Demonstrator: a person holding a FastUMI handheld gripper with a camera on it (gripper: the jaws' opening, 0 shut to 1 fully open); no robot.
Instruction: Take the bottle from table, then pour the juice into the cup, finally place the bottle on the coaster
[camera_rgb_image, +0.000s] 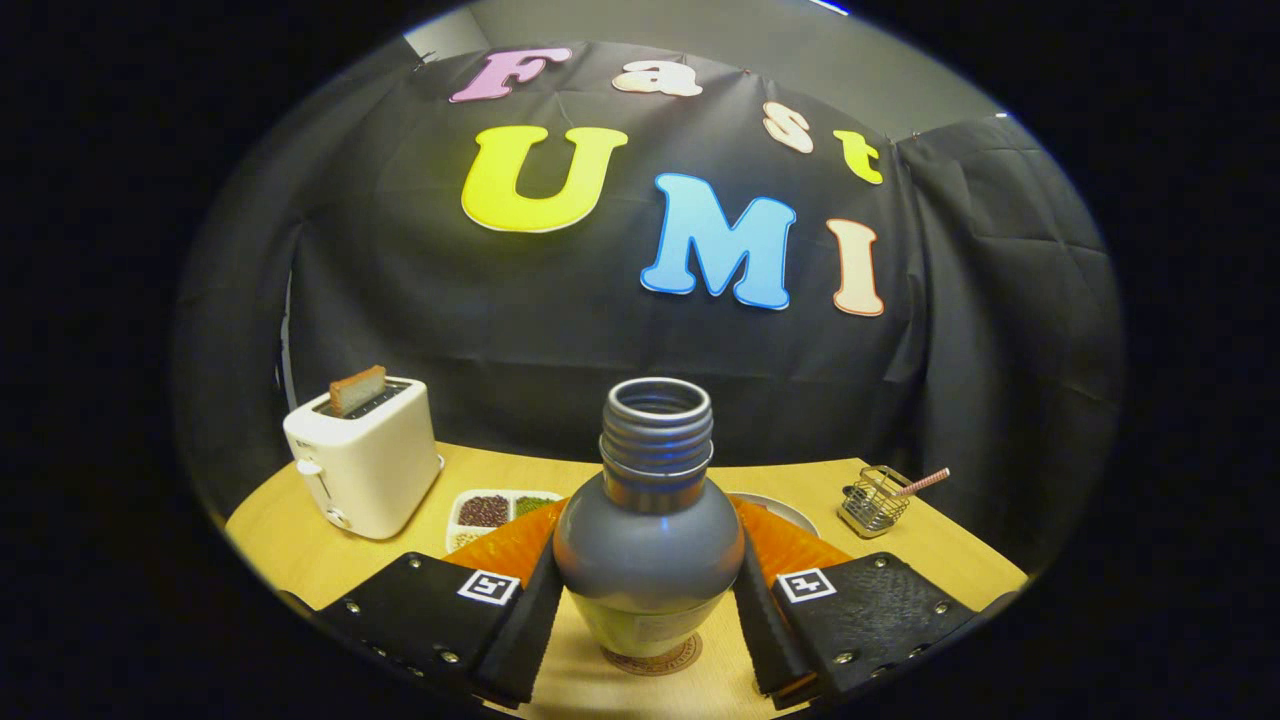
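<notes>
Bottle right between the two black fingers of the gripper. Grey and round like a bulb, with a ribbed neck on top and no cap. Standing straight up. One finger close by each side of the round belly, but cannot tell if both really press on it. Jaws set just about as wide as the bottle.

Under the bottle, a round brown coaster, flat on the yellow wood table. Bottom of the bottle looks to sit on it.

Further back, past the fingers, a white toaster with a slice of bread poking out. Next to it, a white tray with little piles of seeds. On the other side, a small wire basket with a pink straw sticking out.
</notes>
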